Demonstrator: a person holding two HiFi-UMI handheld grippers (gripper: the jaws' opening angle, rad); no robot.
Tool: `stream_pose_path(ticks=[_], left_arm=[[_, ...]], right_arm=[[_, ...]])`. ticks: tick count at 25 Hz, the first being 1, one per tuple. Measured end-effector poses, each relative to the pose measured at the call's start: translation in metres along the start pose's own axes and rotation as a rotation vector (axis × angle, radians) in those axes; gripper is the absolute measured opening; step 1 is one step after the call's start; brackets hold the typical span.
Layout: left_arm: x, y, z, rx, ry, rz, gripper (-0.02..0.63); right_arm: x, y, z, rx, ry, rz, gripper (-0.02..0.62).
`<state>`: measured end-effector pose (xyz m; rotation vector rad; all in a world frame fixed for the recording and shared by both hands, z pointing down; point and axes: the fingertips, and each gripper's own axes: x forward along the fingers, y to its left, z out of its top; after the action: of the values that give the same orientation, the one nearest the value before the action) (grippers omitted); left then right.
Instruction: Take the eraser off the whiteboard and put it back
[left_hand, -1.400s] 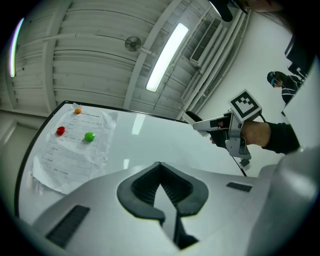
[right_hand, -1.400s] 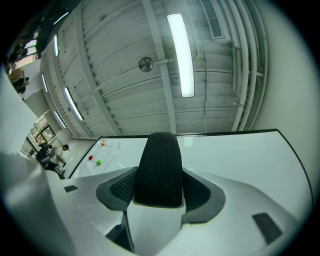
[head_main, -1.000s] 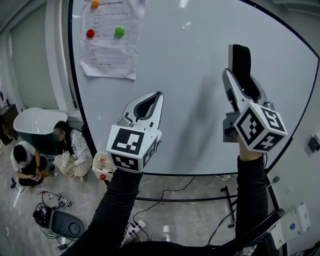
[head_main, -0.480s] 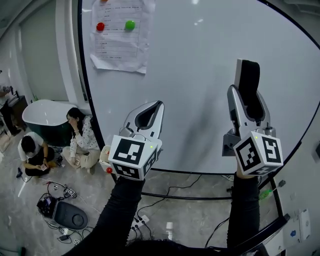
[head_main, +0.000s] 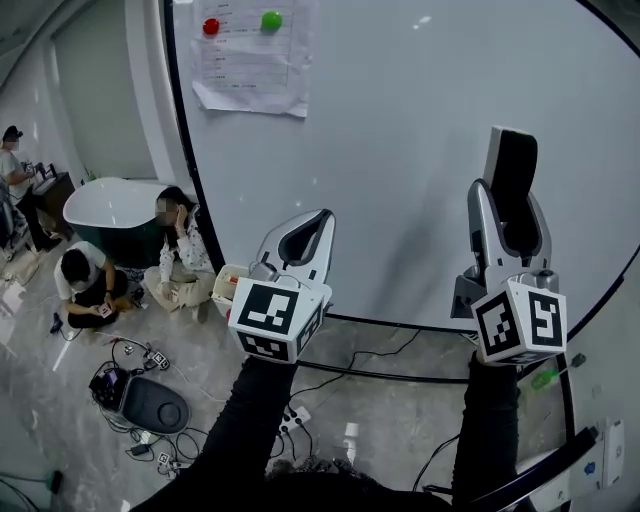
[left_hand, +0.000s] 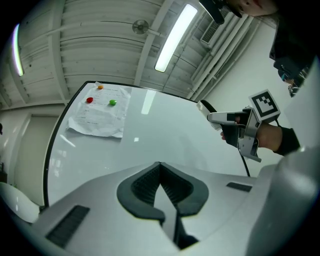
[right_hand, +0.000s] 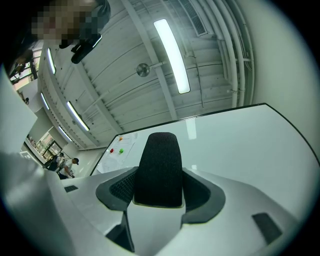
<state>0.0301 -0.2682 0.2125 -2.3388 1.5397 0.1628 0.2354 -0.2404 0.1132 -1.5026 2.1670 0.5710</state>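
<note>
Left of the whiteboard (head_main: 420, 150), two people (head_main: 85, 285) sit on the floor beside a pale tub (head_main: 110, 205). Cables (head_main: 140, 400) and a dark device lie on the floor below them.

On the whiteboard's upper left area a sheet of paper (head_main: 255, 70) is pinned under a red magnet (head_main: 211, 26) and a green magnet (head_main: 271, 19).

In front of the whiteboard's lower left part the left gripper (head_main: 318, 222) points up towards the board. Its jaws are together at the tips and nothing lies between them.

In front of the whiteboard's lower right part the right gripper (head_main: 508, 200) is also raised towards the board. Its jaws stand wide and are clamped on the eraser (head_main: 512, 175). The eraser is a dark block on a pale backing. It stands upright between the pads, and its upper end projects past the jaw tips.

The eraser is off its resting place and carried in the right gripper, close to the board surface. Whether it touches the board cannot be determined from any view.
</note>
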Motion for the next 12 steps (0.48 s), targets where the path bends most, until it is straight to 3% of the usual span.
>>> stream_pose_path(ticks=[12], left_arm=[[-0.042,0.041,-0.002,0.040,0.014,0.149,0.006]], right_arm=[[-0.005,0.031,-0.041,0.027,0.048,0.046,0.272]])
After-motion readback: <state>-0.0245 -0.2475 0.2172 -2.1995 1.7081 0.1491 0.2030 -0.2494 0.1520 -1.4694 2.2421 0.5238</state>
